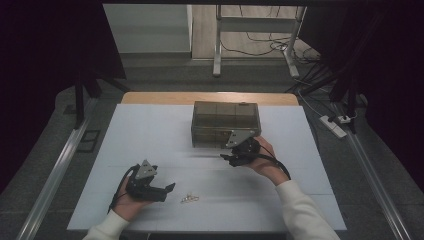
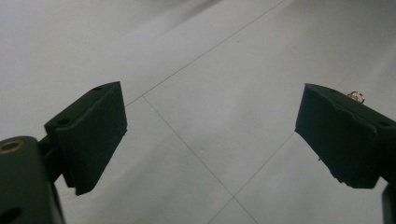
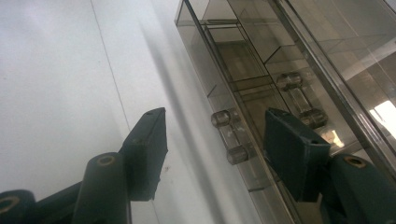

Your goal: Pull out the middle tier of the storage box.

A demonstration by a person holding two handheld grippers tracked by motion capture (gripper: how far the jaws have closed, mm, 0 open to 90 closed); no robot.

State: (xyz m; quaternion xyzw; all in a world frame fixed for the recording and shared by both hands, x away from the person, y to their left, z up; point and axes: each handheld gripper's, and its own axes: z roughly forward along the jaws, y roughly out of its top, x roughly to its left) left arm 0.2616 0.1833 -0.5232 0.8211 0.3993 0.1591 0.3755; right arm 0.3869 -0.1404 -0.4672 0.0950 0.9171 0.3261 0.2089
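Nearest to you, your left gripper [image 1: 167, 189] is resting low on the desk [image 1: 150, 135], well in front of and to the left of the box [image 1: 225, 122], with its jaws spread wide and nothing between them; in the left gripper view only the white desk surface is lying between the two black pads [image 2: 93, 135]. A small cluster of pale metal rings [image 1: 190, 199] is sitting just beside its tips, on the side toward your right arm, far nearer to this gripper than to the other. Farther out, your right gripper [image 1: 227, 159] is hovering against the near face of the box, toward its right end, so it is by far the closer hand for the work there. Its jaws are standing partly apart and pinching nothing. In the right gripper view a clear, bar-shaped handle [image 3: 232, 136] on the box front is lying between the two jaws, its long axis running roughly along the jaws, with a gap to either pad; I judge that you would need to close across its short width. The box is a smoky, see-through case with a flat lid and inner dividers, its long side facing you, sitting toward the far middle of the desk. A second handle [image 3: 299, 100] is showing beyond the first.
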